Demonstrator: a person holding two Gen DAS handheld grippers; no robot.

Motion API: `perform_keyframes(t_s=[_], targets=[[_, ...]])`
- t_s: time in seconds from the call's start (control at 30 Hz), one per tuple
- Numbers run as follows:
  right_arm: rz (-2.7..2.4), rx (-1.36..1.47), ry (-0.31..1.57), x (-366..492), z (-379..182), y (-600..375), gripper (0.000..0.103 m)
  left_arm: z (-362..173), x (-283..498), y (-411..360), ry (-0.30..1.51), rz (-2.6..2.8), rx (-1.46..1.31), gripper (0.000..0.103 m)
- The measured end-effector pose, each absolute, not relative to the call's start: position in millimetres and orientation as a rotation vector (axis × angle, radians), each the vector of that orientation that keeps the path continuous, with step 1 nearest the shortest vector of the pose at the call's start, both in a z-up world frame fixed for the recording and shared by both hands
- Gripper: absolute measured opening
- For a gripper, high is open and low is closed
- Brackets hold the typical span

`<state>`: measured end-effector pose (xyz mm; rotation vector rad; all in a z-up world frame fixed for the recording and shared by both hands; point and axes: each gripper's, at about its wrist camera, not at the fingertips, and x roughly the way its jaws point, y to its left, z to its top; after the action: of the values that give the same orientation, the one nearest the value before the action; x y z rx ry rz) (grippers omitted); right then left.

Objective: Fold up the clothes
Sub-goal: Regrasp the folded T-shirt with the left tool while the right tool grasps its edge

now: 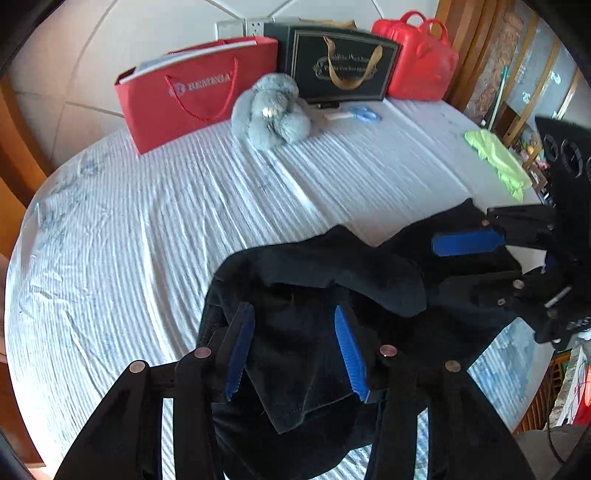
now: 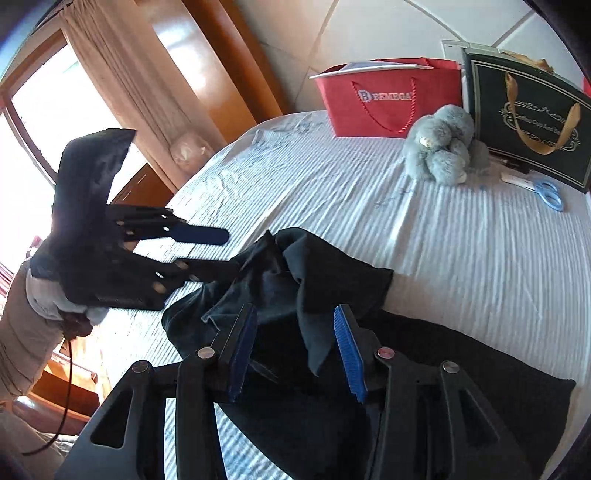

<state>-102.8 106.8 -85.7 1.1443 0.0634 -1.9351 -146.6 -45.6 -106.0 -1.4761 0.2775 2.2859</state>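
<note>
This was a bedroom in a home. A bed with a wrinkled striped sheet filled most of both views, set against a padded headboard. Along its far edge stood a red gift bag, a black gift bag and a red case, beside a grey plush toy and blue scissors. A curtain hung by a bright window with wooden trim.

A black garment lies crumpled on the striped bed. The right gripper hangs just above the garment's near part, its blue pads apart with cloth below them, not pinched. The left gripper reaches the garment's left edge. Beyond the garment sit a grey plush toy, a red bag and blue scissors.
</note>
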Motion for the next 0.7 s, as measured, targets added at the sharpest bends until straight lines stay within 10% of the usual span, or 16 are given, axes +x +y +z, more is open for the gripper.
perform_keyframes(t_s=[0.27,0.7], targets=[[-1.959,1.400,0.330,-99.5,-164.1,84.7,0.041,-174.5,-148.2,-68.4,0.350,2.289,-1.651,0.050],[-2.055,1.351,-0.179,-118.3,-115.9,164.9,0.041,-113.2,-205.2,-18.1,0.302,2.204,-1.458,0.052]])
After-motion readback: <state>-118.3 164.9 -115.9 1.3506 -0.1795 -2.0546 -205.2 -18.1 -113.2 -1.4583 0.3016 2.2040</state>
